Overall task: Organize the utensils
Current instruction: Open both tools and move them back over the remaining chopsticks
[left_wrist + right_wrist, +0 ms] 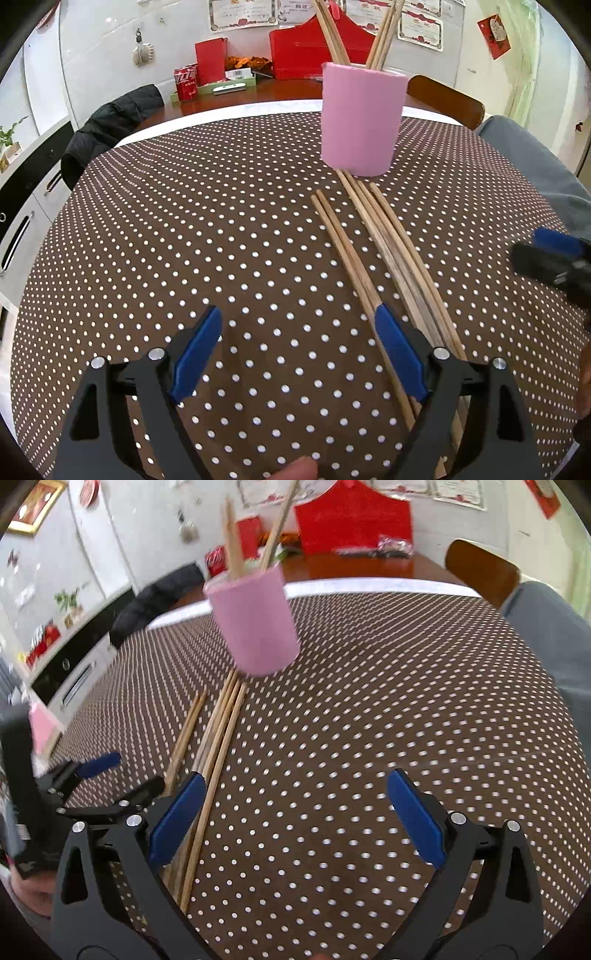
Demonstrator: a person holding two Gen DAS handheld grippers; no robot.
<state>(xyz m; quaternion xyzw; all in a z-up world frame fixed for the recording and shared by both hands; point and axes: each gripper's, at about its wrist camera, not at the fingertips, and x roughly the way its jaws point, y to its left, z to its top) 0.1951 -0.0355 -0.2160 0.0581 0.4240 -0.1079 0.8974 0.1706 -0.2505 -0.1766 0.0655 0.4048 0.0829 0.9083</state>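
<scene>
Hovering spread and empty — left gripper (299,328), right gripper (295,794) — over chopsticks (373,243); no legible writing.

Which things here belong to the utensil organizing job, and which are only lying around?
Job: pink cup; chopsticks on the table; chopsticks in the cup.
Lying around: soda cans; red boxes; black jacket; wooden chair.

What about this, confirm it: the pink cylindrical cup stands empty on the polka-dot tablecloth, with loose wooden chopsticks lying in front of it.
Not empty. The left wrist view shows the pink cylindrical cup already holding several upright wooden chopsticks. The rest holds: it stands on the brown polka-dot tablecloth, with loose wooden chopsticks lying in front of it.
</scene>
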